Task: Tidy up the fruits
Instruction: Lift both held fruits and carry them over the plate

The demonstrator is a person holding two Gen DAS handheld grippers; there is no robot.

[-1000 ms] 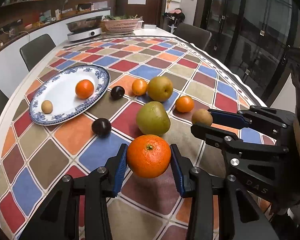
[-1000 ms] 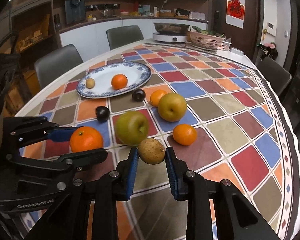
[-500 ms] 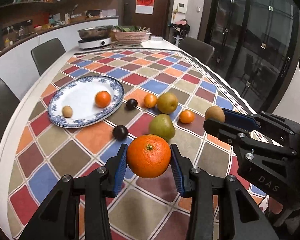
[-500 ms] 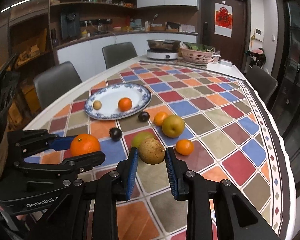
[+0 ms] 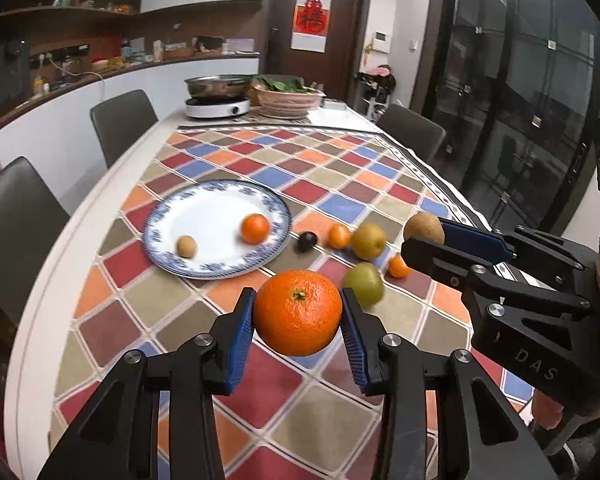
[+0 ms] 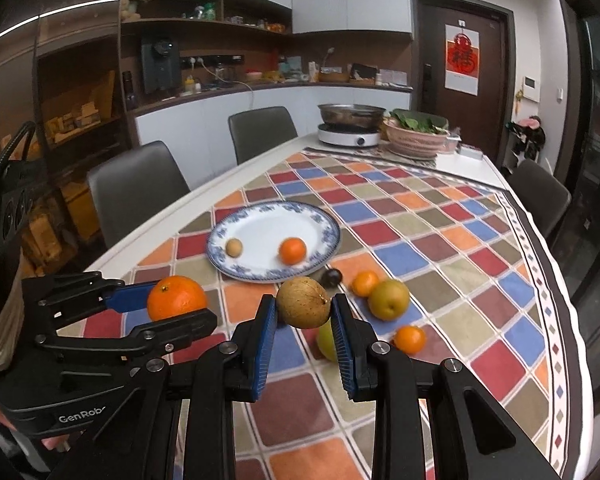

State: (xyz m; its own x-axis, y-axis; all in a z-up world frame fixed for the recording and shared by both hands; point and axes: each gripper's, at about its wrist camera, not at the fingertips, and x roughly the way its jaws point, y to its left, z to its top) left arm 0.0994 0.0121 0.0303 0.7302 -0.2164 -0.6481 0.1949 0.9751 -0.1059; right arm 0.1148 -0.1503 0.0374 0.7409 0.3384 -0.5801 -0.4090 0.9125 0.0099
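Observation:
My left gripper (image 5: pixel 298 312) is shut on a large orange (image 5: pixel 297 313), held above the checked tablecloth. My right gripper (image 6: pixel 304 308) is shut on a brown kiwi (image 6: pixel 303 307), also lifted clear of the table. Each gripper shows in the other's view: the right one (image 5: pixel 432 236) with the kiwi (image 5: pixel 423 228), the left one (image 6: pixel 172 308) with the orange (image 6: pixel 176 298). A blue-rimmed white plate (image 5: pixel 180 268) (image 6: pixel 328 228) beyond them holds a small orange (image 5: pixel 255 228) and a small kiwi (image 5: pixel 187 246).
On the cloth right of the plate lie a dark plum (image 5: pixel 307 241), two small oranges (image 5: pixel 339 236) (image 5: pixel 398 266), a yellow pear (image 5: pixel 369 241) and a green pear (image 5: pixel 363 284). A cooker with a pan (image 5: pixel 216 106) and a vegetable basket (image 5: pixel 290 100) stand at the far end. Chairs ring the table.
Both grippers have risen and drawn back with their fruit, so the table fruit and the plate look smaller and farther away. Neither grip has changed.

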